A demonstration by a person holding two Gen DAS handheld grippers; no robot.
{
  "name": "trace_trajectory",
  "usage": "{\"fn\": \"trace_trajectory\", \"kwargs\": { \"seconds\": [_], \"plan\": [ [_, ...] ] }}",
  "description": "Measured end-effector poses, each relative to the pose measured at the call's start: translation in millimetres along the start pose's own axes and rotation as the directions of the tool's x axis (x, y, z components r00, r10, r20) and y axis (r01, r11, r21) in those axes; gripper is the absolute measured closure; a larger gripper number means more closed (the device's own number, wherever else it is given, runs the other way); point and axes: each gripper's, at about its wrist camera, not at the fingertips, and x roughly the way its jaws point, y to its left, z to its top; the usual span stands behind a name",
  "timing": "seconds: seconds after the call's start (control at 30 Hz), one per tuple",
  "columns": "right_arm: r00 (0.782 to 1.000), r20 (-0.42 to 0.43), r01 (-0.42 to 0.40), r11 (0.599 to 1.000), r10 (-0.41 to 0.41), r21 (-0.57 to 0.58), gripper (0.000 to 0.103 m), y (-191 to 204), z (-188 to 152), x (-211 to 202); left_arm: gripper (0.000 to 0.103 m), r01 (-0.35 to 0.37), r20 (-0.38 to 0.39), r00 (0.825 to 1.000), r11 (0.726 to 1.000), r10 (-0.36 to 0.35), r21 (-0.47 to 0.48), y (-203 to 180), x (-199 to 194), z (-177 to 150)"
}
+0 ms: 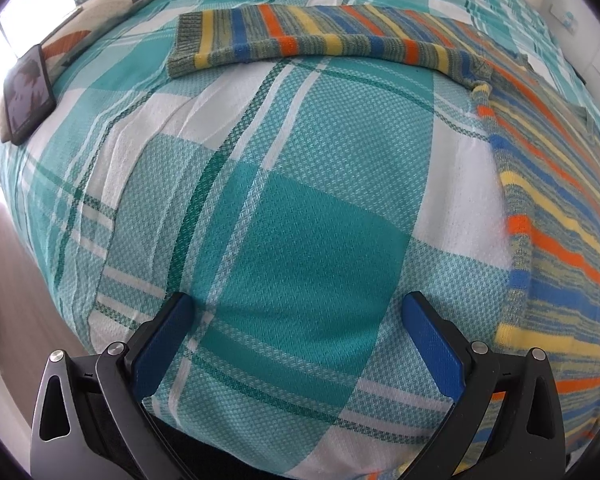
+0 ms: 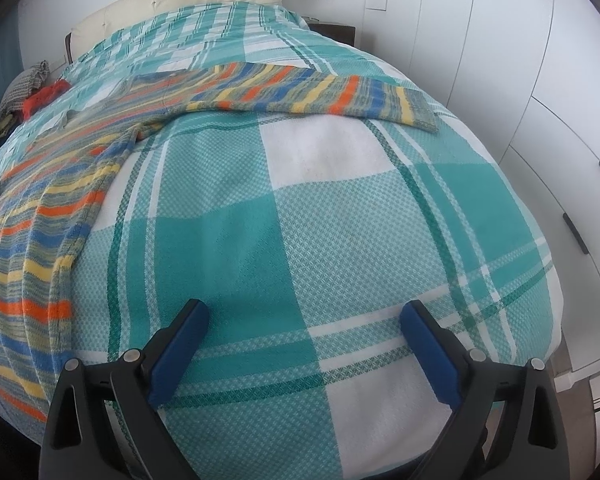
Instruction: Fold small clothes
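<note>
I've got both tools hanging over the bed (image 1: 300, 208), nothing gripped. Left hand-held gripper (image 1: 298, 310) stands wide, only plaid cover between the pads. Right hand-held gripper (image 2: 304, 316) is also wide and empty, jaws about at full spread.

Sweater (image 1: 560, 216), striped knit, lies flat on the cover. In the left view its body sits at 3 o'clock, one sleeve (image 1: 320, 46) stretched across at 12. In the right view the body (image 2: 40, 216) is at 9 o'clock, the other sleeve (image 2: 320, 94) running out toward 1.

My read: fold hasn't started; the garment looks spread and smoothed, so we're btw layout and first fold. Next move, I reckon: swing each gripper out to its sleeve, pinch near the cuff, bring it across the chest. Needs a shallow bite so the pads catch knit only, not the cover underneath.

Other stuff: phone (image 1: 28, 92) on a pillow at 9–10 o'clock in the left view; more clothes (image 2: 32, 88) piled at 10 in the right.

Text/brands: none legible. Phone screen shows a picture, too blurred to read.
</note>
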Motion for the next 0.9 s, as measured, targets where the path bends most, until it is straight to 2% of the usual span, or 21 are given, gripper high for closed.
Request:
{"fn": "trace_trajectory", "kwargs": {
  "seconds": [0.27,0.47,0.9],
  "plan": [
    [1.000,-0.018,0.016,1.000,-0.016,0.013,0.006,1.3,1.9,2.3,0.001,0.002,-0.060,0.998,1.000,-0.002,0.003,-4.6,5.9,15.7],
    [0.997,-0.072,0.007,1.000,-0.006,0.014,0.005,0.3,7.0,4.9,0.001,0.003,-0.080,0.997,1.000,-0.003,-0.003,-5.8,8.9,22.0],
    [0.991,-0.133,0.025,0.999,-0.021,0.029,0.001,4.3,13.9,8.3,0.001,0.021,-0.070,0.997,1.000,-0.022,-0.004,3.3,11.5,14.2]
  ]
}}
